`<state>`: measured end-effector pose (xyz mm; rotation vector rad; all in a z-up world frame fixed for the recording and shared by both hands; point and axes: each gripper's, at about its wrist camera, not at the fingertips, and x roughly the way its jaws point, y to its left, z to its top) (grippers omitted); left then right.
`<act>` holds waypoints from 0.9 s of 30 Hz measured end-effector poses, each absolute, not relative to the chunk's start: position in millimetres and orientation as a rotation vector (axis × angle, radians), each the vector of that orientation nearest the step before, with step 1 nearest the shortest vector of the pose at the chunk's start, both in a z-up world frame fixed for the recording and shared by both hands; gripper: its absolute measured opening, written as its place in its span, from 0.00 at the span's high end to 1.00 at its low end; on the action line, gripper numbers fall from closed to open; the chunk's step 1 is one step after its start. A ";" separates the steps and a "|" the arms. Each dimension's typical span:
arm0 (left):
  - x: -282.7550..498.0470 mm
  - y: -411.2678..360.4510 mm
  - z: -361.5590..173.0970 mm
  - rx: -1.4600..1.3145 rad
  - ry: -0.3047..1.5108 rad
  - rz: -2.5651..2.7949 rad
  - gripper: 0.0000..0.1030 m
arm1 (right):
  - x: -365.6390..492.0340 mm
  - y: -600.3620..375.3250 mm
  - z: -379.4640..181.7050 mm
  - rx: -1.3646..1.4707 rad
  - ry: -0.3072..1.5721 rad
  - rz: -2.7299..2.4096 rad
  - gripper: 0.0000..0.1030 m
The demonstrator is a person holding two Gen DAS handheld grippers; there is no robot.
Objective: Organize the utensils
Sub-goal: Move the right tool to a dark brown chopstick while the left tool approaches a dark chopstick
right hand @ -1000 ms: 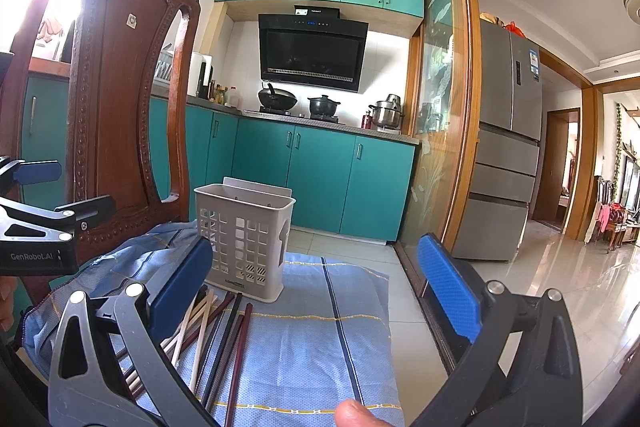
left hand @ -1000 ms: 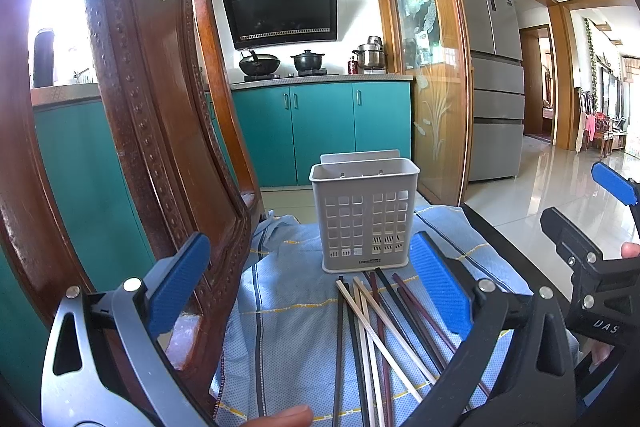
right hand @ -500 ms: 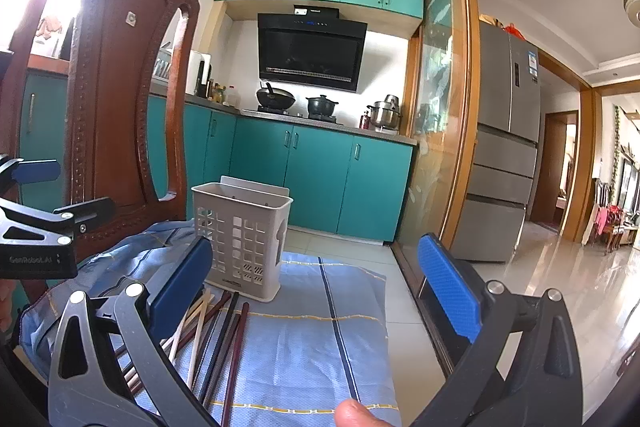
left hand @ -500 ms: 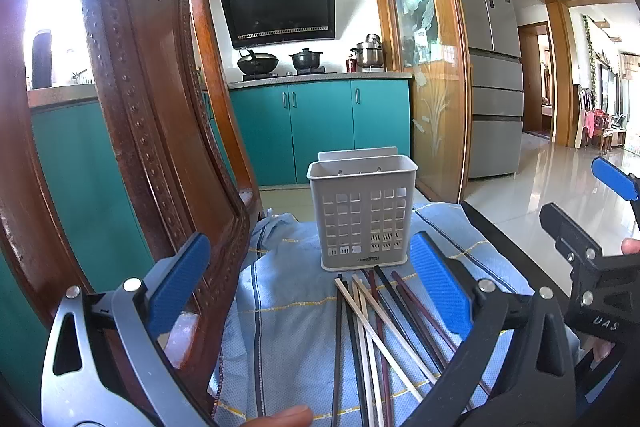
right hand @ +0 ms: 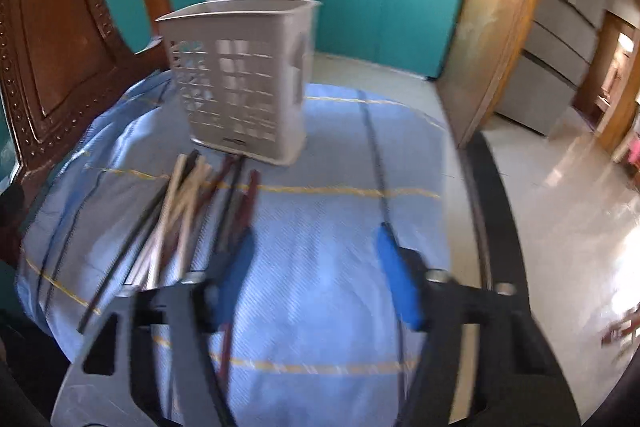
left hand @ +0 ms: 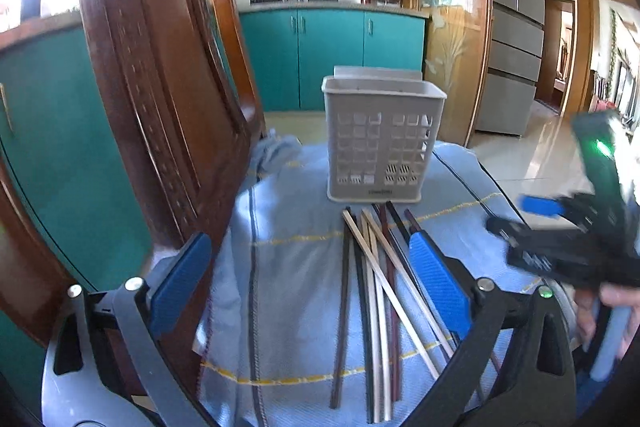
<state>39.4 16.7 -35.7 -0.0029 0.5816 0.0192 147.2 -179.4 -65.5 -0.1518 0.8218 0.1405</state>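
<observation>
A white slotted utensil basket (left hand: 384, 139) (right hand: 240, 79) stands upright on the blue cloth. Several chopsticks (left hand: 376, 267) (right hand: 188, 211), dark, reddish and pale, lie loose in a fan in front of it. My left gripper (left hand: 310, 275) hovers over them, its jaws closing slightly; the chopsticks show in the gap, untouched. My right gripper (right hand: 316, 267) points down at the cloth just right of the pile. Its jaws are closing, about half apart, with only bare cloth between them. It also appears blurred at the right of the left wrist view (left hand: 516, 215).
A carved wooden chair back (left hand: 160, 107) (right hand: 52, 67) rises close on the left. The blue cloth (left hand: 288, 227) (right hand: 340, 155) covers a dark-edged table. A hand (left hand: 612, 307) holds the right gripper. Teal cabinets, a glass door and a fridge stand behind.
Both views have tipped down toward the cloth. The right gripper swung in toward the chopsticks and basket, and its jaws narrowed a lot. The left jaws narrowed a little.
</observation>
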 end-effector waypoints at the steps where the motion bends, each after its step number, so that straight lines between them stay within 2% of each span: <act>1: 40.4 15.1 -38.0 -0.003 0.591 0.010 0.19 | 158.2 -175.5 -63.8 -0.157 0.833 0.165 0.49; 3: 43.6 10.4 -43.6 0.020 0.616 -0.001 0.42 | 175.2 -167.4 -61.5 -0.169 0.842 0.186 0.52; 4: 45.3 8.4 -46.1 0.035 0.628 -0.001 0.46 | 183.4 -167.0 -61.4 -0.161 0.846 0.195 0.53; 6: 53.5 4.2 -49.2 0.065 0.666 -0.009 0.63 | 195.3 -176.4 -66.4 -0.088 0.862 0.218 0.53; 7: 60.5 2.9 -47.0 0.082 0.680 -0.013 0.65 | 193.8 -172.9 -69.8 -0.081 0.864 0.216 0.53; 11: 87.7 -5.2 -24.7 0.147 0.689 -0.036 0.65 | 207.4 -173.1 -82.9 -0.075 0.921 0.208 0.53; 13: 110.3 -11.8 -11.9 0.199 0.681 -0.027 0.56 | 211.8 -173.0 -90.4 -0.057 0.940 0.210 0.53; 14: 117.9 -12.8 -8.9 0.209 0.679 -0.016 0.48 | 212.7 -174.3 -95.1 -0.050 0.953 0.211 0.53; 15: 127.4 -12.7 -7.2 0.209 0.680 -0.005 0.47 | 212.5 -171.0 -99.6 -0.042 0.962 0.220 0.53; 17: 139.7 -6.4 -10.5 0.164 0.690 -0.015 0.50 | 214.7 -169.3 -112.9 -0.026 0.992 0.273 0.53; 18: 142.9 -1.1 -15.1 0.134 0.703 -0.020 0.58 | 215.6 -166.8 -116.9 -0.026 1.010 0.278 0.53; 19: 146.6 4.1 -21.5 0.111 0.734 -0.018 0.61 | 217.6 -162.8 -121.5 -0.028 1.025 0.291 0.53; 21: 157.4 13.3 -37.9 0.061 0.828 -0.019 0.64 | 218.7 -154.5 -129.5 -0.059 1.031 0.322 0.53; 23: 165.9 21.1 -48.5 -0.023 0.902 -0.056 0.64 | 222.8 -146.6 -138.8 -0.105 1.057 0.308 0.62; 24: 167.6 21.5 -51.9 -0.044 0.920 -0.067 0.64 | 223.9 -144.5 -141.7 -0.099 1.060 0.322 0.64; 26: 169.3 21.5 -59.1 -0.041 0.944 -0.066 0.64 | 220.9 -138.2 -142.2 -0.093 1.069 0.348 0.84; 27: 170.0 20.5 -62.4 -0.028 0.951 -0.057 0.64 | 220.3 -136.4 -142.3 -0.101 1.066 0.349 0.86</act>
